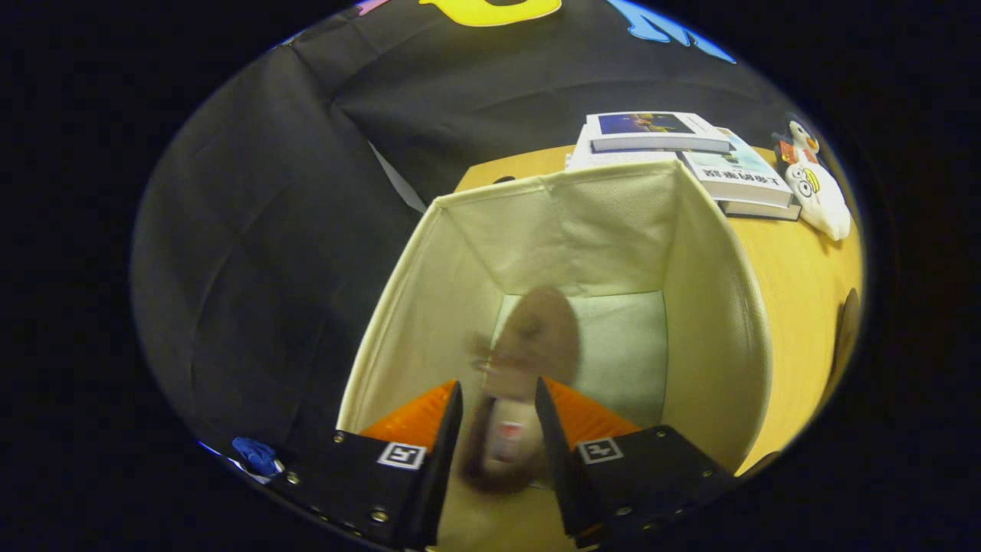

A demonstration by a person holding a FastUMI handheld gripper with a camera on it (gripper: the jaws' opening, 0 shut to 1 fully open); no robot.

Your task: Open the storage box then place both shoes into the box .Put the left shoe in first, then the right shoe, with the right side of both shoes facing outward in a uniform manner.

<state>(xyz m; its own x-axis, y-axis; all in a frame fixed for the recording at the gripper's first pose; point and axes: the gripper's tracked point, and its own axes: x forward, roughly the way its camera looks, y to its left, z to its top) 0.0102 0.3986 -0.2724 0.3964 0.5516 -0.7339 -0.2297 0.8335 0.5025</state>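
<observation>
Gripper [498,418] hangs over the open storage box [713,307], fingers pointing down into it. Brown shoe [529,360] sits between the two fingers, motion-blurred, so can't tell whether both fingers actually press on it or it's loose in the gap; fingers are only partly spread, about a shoe's width apart. Shoe looks elongated, rounded toe end pointing away from the fingers, a pale tag or insole patch near the heel end. Which shoe of the pair it is can't be told.

Box is soft fabric, cream coloured, woven texture on the walls, squarish with a seam creased down the far wall; pale flat bottom panel visible beyond the shoe. Top is open.

Box stands on a smooth wooden table [789,307]. Beyond the box, a stack of books [690,153], flat rectangular, glossy covers. Just beside the books, a white plush toy [816,195], soft and rounded. Small blue object [257,456] beside the fingers, unclear what.
</observation>
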